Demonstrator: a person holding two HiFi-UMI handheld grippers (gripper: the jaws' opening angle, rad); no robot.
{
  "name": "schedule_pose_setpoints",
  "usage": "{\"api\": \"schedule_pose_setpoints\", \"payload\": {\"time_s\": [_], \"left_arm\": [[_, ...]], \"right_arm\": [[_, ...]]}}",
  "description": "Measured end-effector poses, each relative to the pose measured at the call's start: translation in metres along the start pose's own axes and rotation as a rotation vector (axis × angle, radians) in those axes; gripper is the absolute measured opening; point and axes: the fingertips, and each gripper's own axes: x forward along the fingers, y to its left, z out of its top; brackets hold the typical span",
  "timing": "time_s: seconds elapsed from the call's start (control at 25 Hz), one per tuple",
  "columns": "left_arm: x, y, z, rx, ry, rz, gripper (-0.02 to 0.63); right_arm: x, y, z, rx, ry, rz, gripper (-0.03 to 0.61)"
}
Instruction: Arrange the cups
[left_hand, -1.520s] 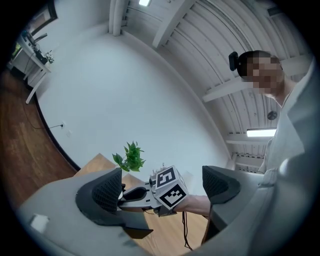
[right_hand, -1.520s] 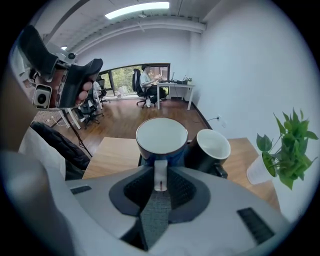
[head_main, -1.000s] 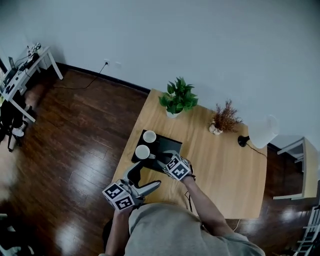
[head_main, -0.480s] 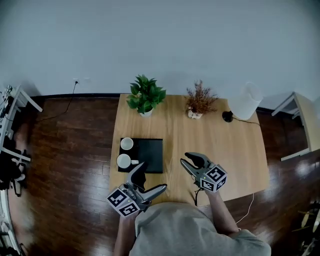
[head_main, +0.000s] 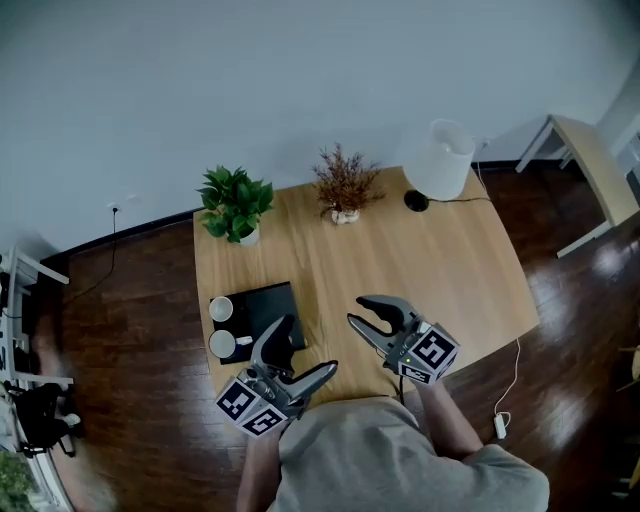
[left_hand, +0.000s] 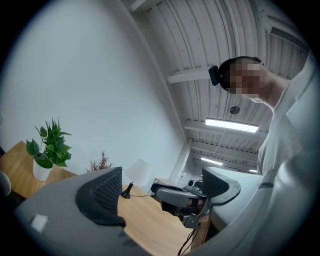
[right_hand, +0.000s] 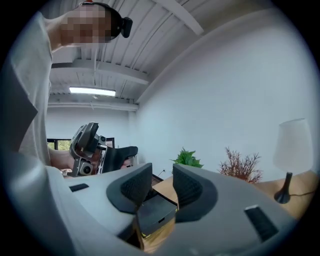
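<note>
Cups: two white ones, far cup (head_main: 221, 309) and near cup (head_main: 223, 344), side by side along the left edge of the tray; plainly seen only in the head view.
Tray (head_main: 268, 305): black, flat on the left part of the bench (head_main: 440, 260), bare apart from the cups; a corner of it glimpsed in the right gripper view.
Green plant (head_main: 236, 203): in a white pot at the bench's far left corner.
Left hand-held gripper (head_main: 298, 357): held over the near edge beside the tray, well clear of the cups; jaws spread wide with nothing between them. Its own view frames the other gripper through the gap.
Dried sprig (head_main: 343, 185): small pot at the far edge, between plant and lamp.
Right hand-held gripper (head_main: 372, 318): held over the bench's middle; jaws parted by only a narrow gap, gripping nothing. Its own view takes in the left gripper off to the side.
Lamp (head_main: 440, 160): white shade on a black base, far right corner.
</note>
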Motion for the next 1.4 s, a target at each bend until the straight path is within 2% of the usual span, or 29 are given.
{"api": "schedule_pose_setpoints", "payload": {"time_s": [0.4,1.4], "left_arm": [[-0.006,-0.005,0.008,0.042,-0.01,-0.008,0.488],[-0.016,-0.012,0.009,0.043,-0.029,-0.017,0.487]], "right_arm": [[0.005,0.006,0.007,-0.008,-0.016,0.02,0.127],[0.002,0.007,0.015,-0.051,-0.018,-0.009,0.117]]}}
